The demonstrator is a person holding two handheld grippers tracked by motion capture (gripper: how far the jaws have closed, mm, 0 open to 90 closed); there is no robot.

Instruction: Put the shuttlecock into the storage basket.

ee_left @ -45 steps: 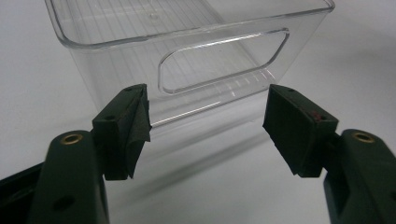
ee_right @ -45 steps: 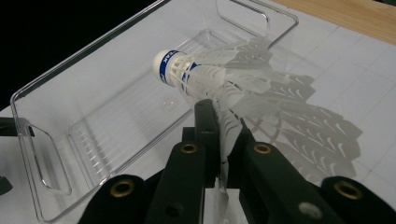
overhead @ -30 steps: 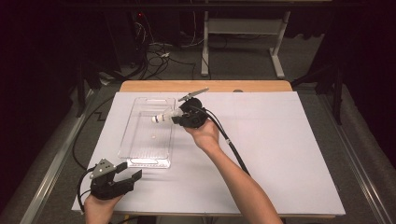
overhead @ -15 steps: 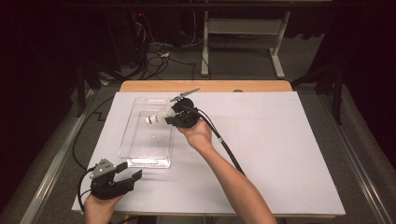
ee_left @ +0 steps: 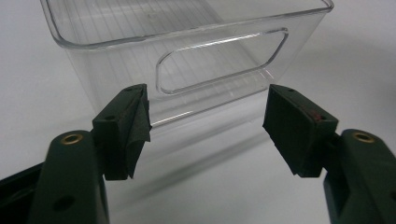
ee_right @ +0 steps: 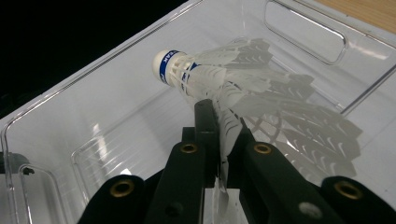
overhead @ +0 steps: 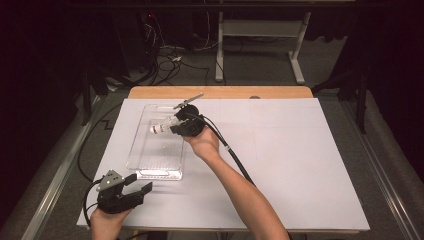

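Shuttlecock point(ee_right: 205, 74) feathers are pinched between the closed jaws of the right gripper point(overhead: 176, 125), with the white cork and its blue band pointing away from the jaws. In the right gripper view the shuttlecock is held in the air inside the clear plastic bin point(overhead: 145, 150), above its ribbed floor and not touching it. In the high view the shuttlecock point(overhead: 161, 126) is seen over the far half of the bin, cork toward the bin's left wall. Compared with a second ago, the right gripper is found further left: then it was held near the bin's right wall, and now it is carried over the middle of the bin, with the shuttlecock clamped as before. The bin is set on the white sheet point(overhead: 300, 165) that covers the table, in the same spot as earlier. The left gripper point(overhead: 134, 192) is kept where it was, low on the sheet just in front of the bin's near end. Its jaws are spread wide apart, nothing is held between them, and the near wall of the bin point(ee_left: 196, 60) with its cut-out handle is faced in the left gripper view.
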